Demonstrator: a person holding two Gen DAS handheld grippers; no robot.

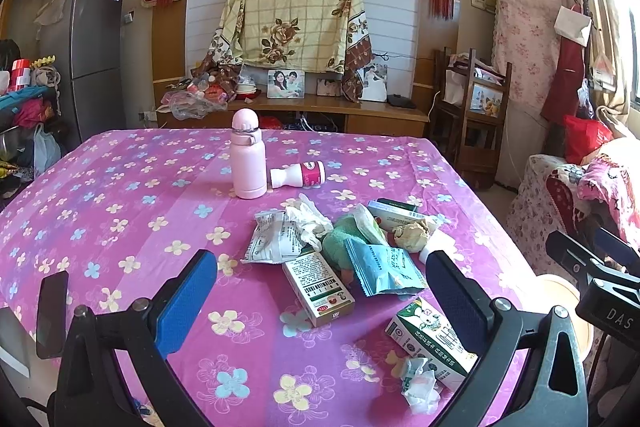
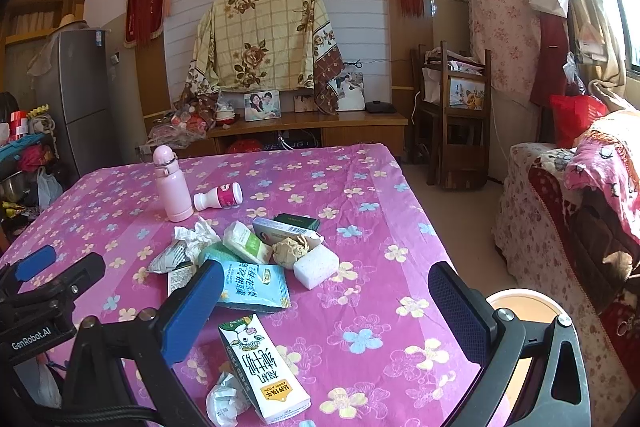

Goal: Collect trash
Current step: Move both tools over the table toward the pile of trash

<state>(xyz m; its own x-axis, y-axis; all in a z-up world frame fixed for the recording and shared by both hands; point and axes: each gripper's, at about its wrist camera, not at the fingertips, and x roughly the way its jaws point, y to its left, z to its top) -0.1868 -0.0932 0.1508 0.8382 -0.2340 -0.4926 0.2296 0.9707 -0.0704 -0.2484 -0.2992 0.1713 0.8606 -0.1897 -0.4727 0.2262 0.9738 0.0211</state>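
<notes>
Left tool (image 1: 320, 303): blue pads spread wide, nothing held, hovering over the near edge of the table (image 1: 120, 195). Right tool (image 2: 324, 311): likewise wide open and empty, parked at the table's 4 o'clock corner.

Trash is clustered right of centre on the table. Left to right in the left wrist view: crumpled white wrapper (image 1: 276, 235), tissue wad (image 1: 308, 223), small upright-printed box (image 1: 318, 287), teal pouch (image 1: 382, 267), brown paper ball (image 1: 410, 233), flat boxes at 1 o'clock of the pile (image 1: 394, 213). Nearest the tools: milk carton (image 2: 262, 363) lying flat, with a crushed white wrapper (image 2: 226, 403) touching its near end.

Pink flask (image 1: 248, 155) is upright at 11 o'clock of the pile; a small white bottle (image 1: 298, 175) is lying just beside it. The flask is probably not trash and is best left alone.

A round bin rim (image 2: 520, 301) is seen below the table edge at 4 o'clock, judged to be the drop target.

Suggested: the milk carton is taken first by the right tool, pads closed across its narrow sides, not its length. Light wrappers are to be pinched low against the cloth without bunching it. The pile is cleared from the near side outward so nothing gets shoved off the edge.
</notes>
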